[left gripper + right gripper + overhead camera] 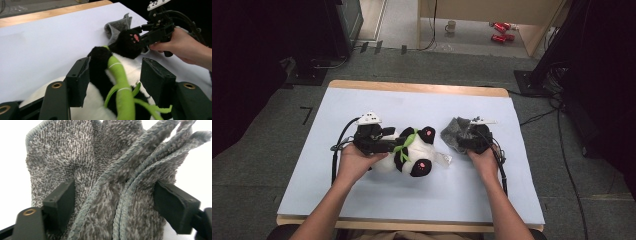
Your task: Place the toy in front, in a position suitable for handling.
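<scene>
A: What lies at the left of the table (362, 200)?

B: From the high view, a person's left hand (354, 162) holds the left gripper (388, 141) at about nine o'clock from the table's middle. It points toward three o'clock, over a plush panda (409, 152) that lies on its side on the pale blue table cover.

A: Are its jaws on the toy?

B: In the left gripper view the jaws stand apart, one on each side of the panda's body, where a green ribbon (120, 80) runs across black and white fur. The left jaw lies against the black fur; the right jaw stands clear of it. They do not clamp the toy.

A: And the panda itself?

B: It rests near the table's middle, slightly toward nine o'clock. A black paw with a pink pad (129, 41) sticks out toward the other gripper.

A: What is farther right?

B: A crumpled grey knitted cloth (457, 131) lies at about two o'clock from the panda, just beside it. The right hand (484, 160) holds the right gripper (468, 137) against it.

A: How are those jaws set?

B: In the right gripper view the cloth (105, 177) bunches up between the two black jaws. They are apart, with the folds filling the gap and touching both pads; I cannot tell whether they squeeze it.
</scene>
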{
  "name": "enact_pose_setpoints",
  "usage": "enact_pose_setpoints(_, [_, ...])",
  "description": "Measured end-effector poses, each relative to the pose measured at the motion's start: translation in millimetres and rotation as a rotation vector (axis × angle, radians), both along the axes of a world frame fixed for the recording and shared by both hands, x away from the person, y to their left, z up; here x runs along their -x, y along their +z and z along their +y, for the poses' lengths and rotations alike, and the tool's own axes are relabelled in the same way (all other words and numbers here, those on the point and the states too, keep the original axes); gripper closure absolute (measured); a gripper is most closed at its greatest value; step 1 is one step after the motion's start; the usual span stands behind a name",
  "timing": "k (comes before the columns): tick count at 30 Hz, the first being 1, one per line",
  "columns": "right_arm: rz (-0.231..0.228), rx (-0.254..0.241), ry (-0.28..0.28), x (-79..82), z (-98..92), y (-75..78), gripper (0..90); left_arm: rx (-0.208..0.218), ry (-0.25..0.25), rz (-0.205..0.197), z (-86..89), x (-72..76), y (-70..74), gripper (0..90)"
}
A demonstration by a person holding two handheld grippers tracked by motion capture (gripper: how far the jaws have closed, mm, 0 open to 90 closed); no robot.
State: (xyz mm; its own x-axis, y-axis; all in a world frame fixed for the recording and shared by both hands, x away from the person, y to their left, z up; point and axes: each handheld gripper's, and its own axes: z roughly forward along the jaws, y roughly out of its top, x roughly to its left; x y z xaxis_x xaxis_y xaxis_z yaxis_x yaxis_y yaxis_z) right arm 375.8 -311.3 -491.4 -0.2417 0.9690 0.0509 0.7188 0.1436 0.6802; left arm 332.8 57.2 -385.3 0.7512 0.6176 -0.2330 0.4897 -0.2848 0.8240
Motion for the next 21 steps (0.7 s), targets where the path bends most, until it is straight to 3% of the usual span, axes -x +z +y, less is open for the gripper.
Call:
enact_pose_setpoints(7, [-0.027, -0.003, 0.013, 4.6, 1.3, -2.1, 31.1, 0.006, 0.007, -0.031, 18.2, 0.7, 4.9, 37.7])
enact_pose_setpoints(10, [-0.028, -0.011, 0.021, 6.6, 1.8, -0.9, 42.1, 0.004, 0.016, -0.044, 28.6, 0.1, 5.9, 36.5])
enact_pose_setpoints(11, [-0.024, -0.015, 0.027, 7.9, 2.9, 0.2, 51.6, 0.002, 0.022, -0.049, 34.0, -0.3, 6.4, 36.5])
enact_pose_setpoints(13, [-0.020, -0.021, 0.036, 8.7, 3.3, 1.1, 60.9, 0.006, 0.041, -0.052, 47.1, -1.7, 7.7, 36.1])
enact_pose_setpoints(18, [0.012, -0.054, 0.025, 8.4, 1.0, 3.9, 74.2, -0.004, 0.055, -0.081, 62.3, -2.0, 6.6, 35.7])
enact_pose_setpoints(21, [0.031, -0.078, 0.020, 7.4, -2.1, 5.6, 76.7, -0.001, 0.075, -0.085, 73.2, -3.6, 2.1, 35.5])
